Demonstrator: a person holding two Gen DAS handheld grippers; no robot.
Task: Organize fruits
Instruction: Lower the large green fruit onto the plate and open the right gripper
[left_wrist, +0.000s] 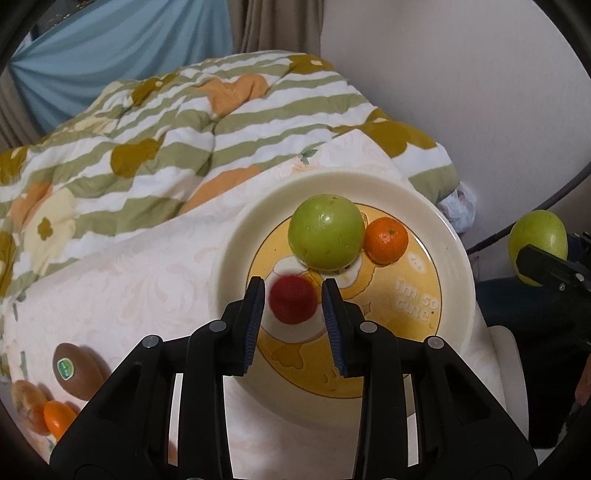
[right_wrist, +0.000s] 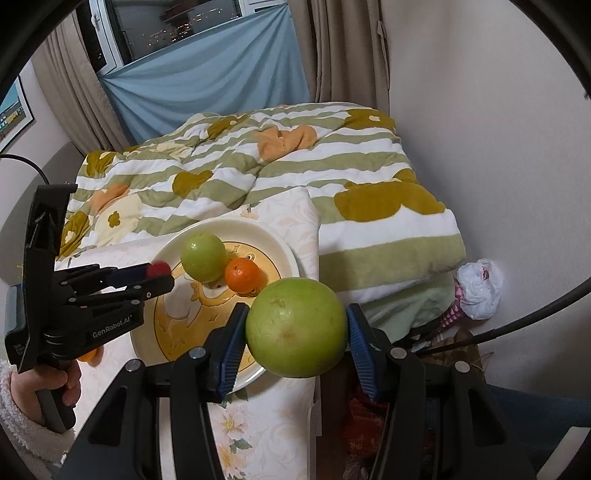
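The left gripper (left_wrist: 293, 285) hangs steeply over the near half of the duck-print plate (left_wrist: 351, 182) with a small red fruit (left_wrist: 291, 301) between its jaws. The jaws stand narrow, about as wide as the fruit. It shows blurred with a thin gap on one side, so how firm the grip is cannot be told. Holding it over bare plate and not over the other fruit reads as lining up a spot where it can sit without rolling into its neighbours.

A green apple (left_wrist: 325, 232) and a mandarin (left_wrist: 386, 240) already lie on the far half of the plate, touching each other, which leaves the front of it free.

The right gripper (right_wrist: 297, 310) holds a second green apple (right_wrist: 295, 328) across its widest part, both blue pads pressed to its sides. It hovers over the plate's right edge, just beside the table's corner. Probably it waits there so the two grippers do not crowd each other.

A kiwi (left_wrist: 75, 371) with a sticker and an orange fruit (left_wrist: 57, 417) lie on the cloth-covered table (left_wrist: 147, 277) well to the left of the plate, apparently not yet gathered. The plate looks like the collecting point for them all.
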